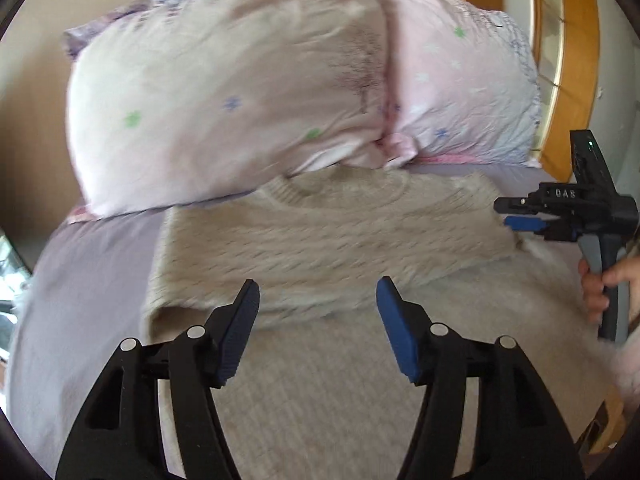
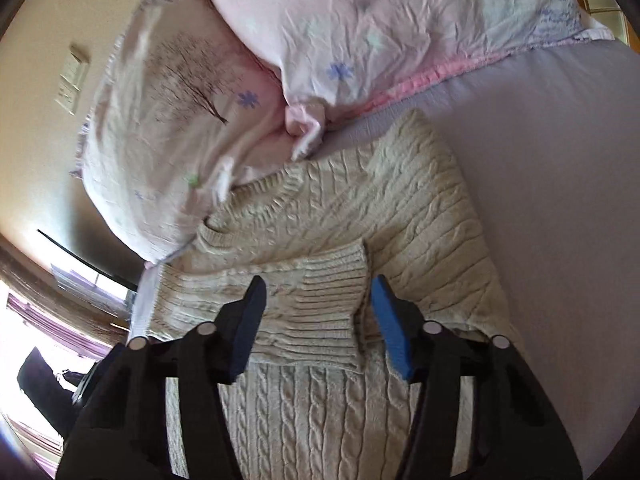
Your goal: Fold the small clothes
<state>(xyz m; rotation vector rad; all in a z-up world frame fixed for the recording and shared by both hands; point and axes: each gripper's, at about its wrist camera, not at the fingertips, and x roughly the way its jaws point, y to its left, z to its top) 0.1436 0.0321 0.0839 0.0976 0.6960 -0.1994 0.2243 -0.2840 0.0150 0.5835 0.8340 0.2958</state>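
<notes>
Presently, a cream cable-knit sweater [image 2: 400, 216] is found lying flat on the bed [image 2: 560, 160], directly ahead of and beneath both claws. Its neckline is set against two pink floral pillows [image 1: 224, 96] at the far end, beyond the claws.

The left claw [image 1: 318, 320] is held released above the sweater's lower part; its two blue-padded fingers [image 1: 394, 328] are spread wide, and knit fabric is seen through the gap between them. No cloth is gripped. The left-wrist view is blurred, so fine detail of the knit cannot be read there.

The right claw [image 2: 318, 320] is likewise found released, with its fingers apart. A sleeve is folded across the body of the sweater, and its ribbed cuff [image 2: 332, 304] lies in the gap between the fingers, just below them. Whether either finger touches the cuff cannot be told.

From the left wrist, the right claw [image 1: 520, 214] is seen to the right of the left one, at the sweater's right shoulder edge, held by a hand [image 1: 604, 284] on its grey handle. From this side angle the spread of its fingers is not readable.

Lavender bedsheet is exposed to the left of the left claw and to the right of the right claw. A wooden headboard [image 1: 580, 60] is noted behind the pillows, far right of the left claw.
</notes>
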